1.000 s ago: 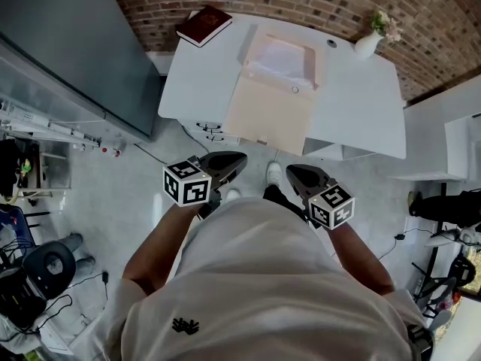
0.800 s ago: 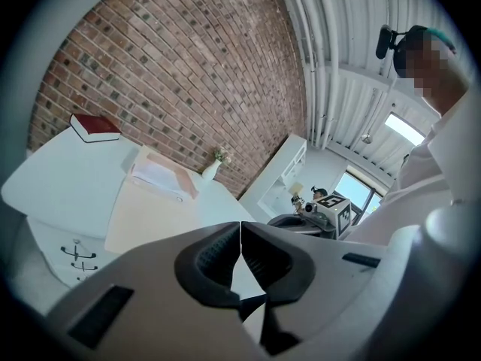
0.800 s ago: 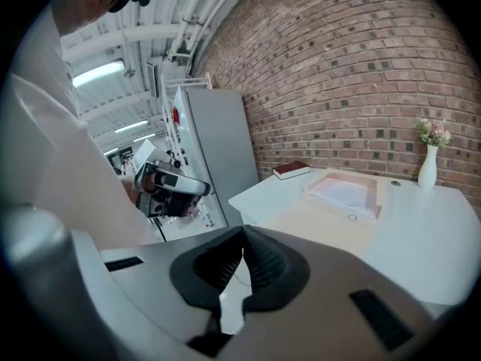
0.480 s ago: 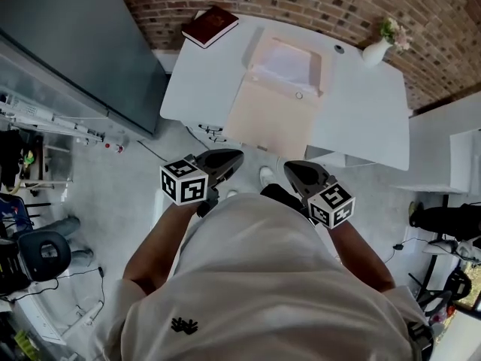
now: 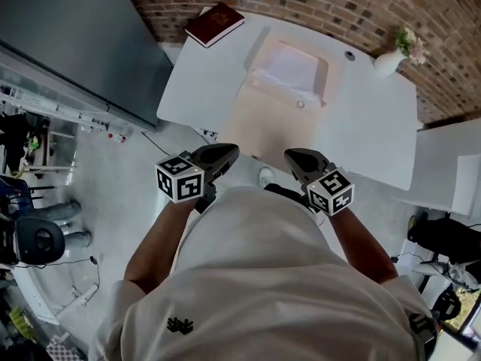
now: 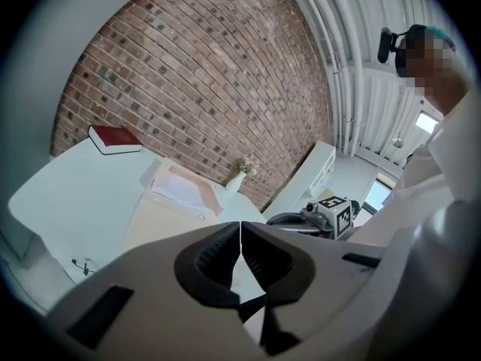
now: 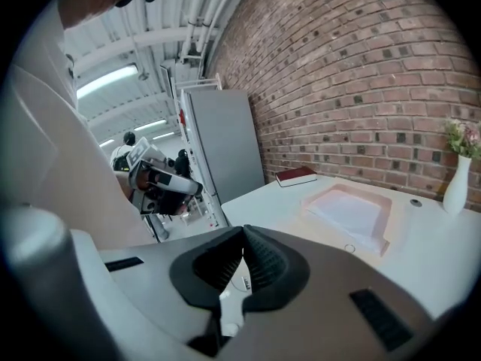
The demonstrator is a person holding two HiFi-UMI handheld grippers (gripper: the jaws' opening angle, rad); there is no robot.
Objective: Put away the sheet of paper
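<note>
While left tool [image 5: 231, 152] closed — paper [image 5: 293, 68] lies well ahead.

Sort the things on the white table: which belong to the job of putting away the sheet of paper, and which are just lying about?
Belong to the job:
sheet of paper
open beige folder, which the paper lies in

Just lying about:
red book
white vase with flowers

White table [image 5: 203, 81] open at left, red book [image 5: 215, 23] far-left — vase [image 5: 391, 60] far right, brick wall [image 5: 316, 2] behind.
</note>
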